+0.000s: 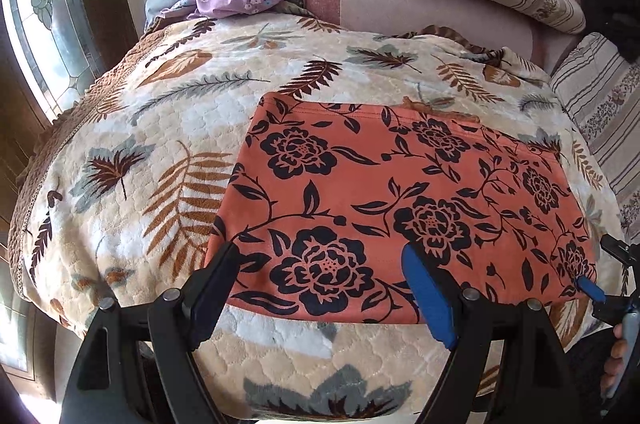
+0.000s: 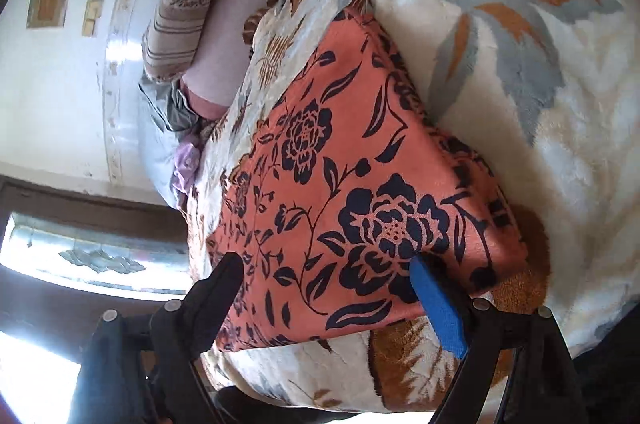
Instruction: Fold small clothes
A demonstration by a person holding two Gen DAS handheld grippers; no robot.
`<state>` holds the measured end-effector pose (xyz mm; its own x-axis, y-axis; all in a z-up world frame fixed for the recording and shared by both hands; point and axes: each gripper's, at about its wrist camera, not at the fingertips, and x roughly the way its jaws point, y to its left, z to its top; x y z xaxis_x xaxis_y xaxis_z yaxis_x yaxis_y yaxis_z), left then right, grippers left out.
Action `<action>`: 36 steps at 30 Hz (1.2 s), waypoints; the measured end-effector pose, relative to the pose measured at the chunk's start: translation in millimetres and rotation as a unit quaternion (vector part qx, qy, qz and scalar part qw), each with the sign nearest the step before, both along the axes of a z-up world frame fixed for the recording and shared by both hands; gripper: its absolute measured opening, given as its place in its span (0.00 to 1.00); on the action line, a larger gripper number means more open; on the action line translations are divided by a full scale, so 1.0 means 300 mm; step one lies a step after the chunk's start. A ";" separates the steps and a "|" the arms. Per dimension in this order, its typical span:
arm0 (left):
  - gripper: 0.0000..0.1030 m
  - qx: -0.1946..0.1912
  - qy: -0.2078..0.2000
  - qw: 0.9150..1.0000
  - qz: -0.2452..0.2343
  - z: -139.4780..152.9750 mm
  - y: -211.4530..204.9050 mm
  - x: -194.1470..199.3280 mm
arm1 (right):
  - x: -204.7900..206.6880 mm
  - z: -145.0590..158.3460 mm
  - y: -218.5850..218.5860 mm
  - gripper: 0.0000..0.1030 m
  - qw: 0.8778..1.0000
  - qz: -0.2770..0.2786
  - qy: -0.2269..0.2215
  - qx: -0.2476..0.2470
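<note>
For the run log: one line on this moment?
stage: fold pending | orange floral garment flat on leaf-print blanket | left gripper open, near edge | right gripper open, near corner

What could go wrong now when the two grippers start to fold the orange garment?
The orange floral garment lies flat on a plush leaf-print blanket, so the open jaws of the left gripper might pinch blanket pile too. The right gripper is at another edge, also open; uneven grasps could skew the fold.
</note>
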<state>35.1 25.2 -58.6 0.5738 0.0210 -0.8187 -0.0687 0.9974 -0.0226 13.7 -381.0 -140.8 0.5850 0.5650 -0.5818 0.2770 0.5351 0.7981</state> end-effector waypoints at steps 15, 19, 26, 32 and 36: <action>0.81 0.009 -0.003 1.000 -0.013 0.055 -0.098 -0.014 | -0.007 -0.079 -0.038 0.88 1.000 0.002 -0.004 0.025; 0.81 0.026 -0.005 0.999 -0.026 0.052 -0.138 -0.015 | -0.054 -0.017 -0.058 0.88 0.999 -0.025 -0.024 0.022; 0.81 0.020 0.007 0.999 -0.032 0.018 -0.178 0.010 | -0.137 -0.031 0.006 0.88 0.999 -0.001 -0.013 0.049; 0.81 0.018 0.031 0.999 -0.036 -0.054 -0.195 0.041 | -0.129 -0.115 -0.021 0.88 0.997 -0.035 0.022 0.067; 0.81 0.015 0.049 0.998 -0.028 -0.109 -0.194 0.069 | -0.085 -0.121 -0.051 0.88 0.995 -0.058 0.030 0.075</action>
<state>55.9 -33.1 -91.3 0.4914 0.0163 -0.8708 -0.0138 0.9998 0.0109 -11.7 -396.4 -177.0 0.6184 0.5786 -0.5317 0.3793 0.3729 0.8468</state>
